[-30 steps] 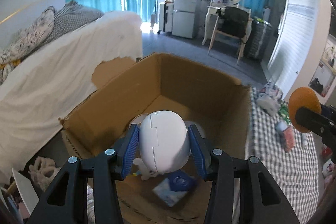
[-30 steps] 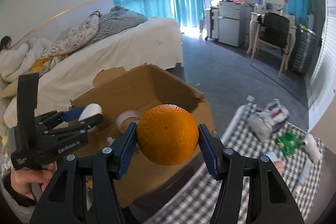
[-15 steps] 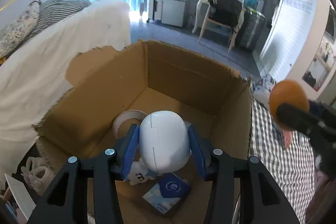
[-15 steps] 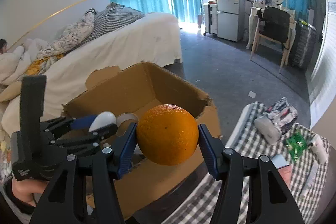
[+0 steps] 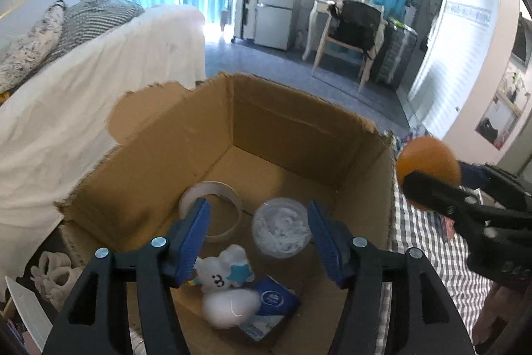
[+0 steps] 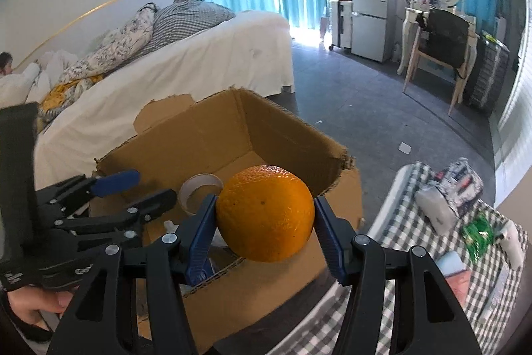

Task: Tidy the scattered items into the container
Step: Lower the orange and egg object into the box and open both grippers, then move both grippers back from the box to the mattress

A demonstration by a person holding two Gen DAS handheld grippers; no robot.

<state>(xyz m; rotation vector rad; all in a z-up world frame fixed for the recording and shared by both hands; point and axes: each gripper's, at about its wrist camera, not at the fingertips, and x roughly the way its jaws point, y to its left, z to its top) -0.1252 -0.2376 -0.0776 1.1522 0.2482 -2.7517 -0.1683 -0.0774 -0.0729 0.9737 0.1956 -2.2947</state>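
Over the open cardboard box (image 5: 299,135) my left gripper (image 5: 257,235) hangs with its jaws opening and nothing between them. Under it a white egg-shaped object (image 5: 229,308) lies on the box floor against a white cloud toy (image 5: 222,268) and a blue packet (image 5: 272,298). A tape roll (image 5: 212,208) and a round clear tub (image 5: 281,232) lie further in. My right gripper (image 6: 264,222) is shut on an orange (image 6: 266,212) just above the box's near right rim (image 6: 335,152). In the right wrist view the left gripper (image 6: 146,188) shows at the left.
A table with a checked cloth (image 6: 415,255) stands right of the box, carrying several packets and a pouch (image 6: 449,198). A white-covered bed (image 5: 83,88) runs along the left. Slippers (image 5: 53,271) lie on the floor by the box. A chair (image 6: 442,45) stands far back.
The left jaws have spread and the white egg-shaped object has dropped from them into the box. The right gripper has carried the orange closer to the box.
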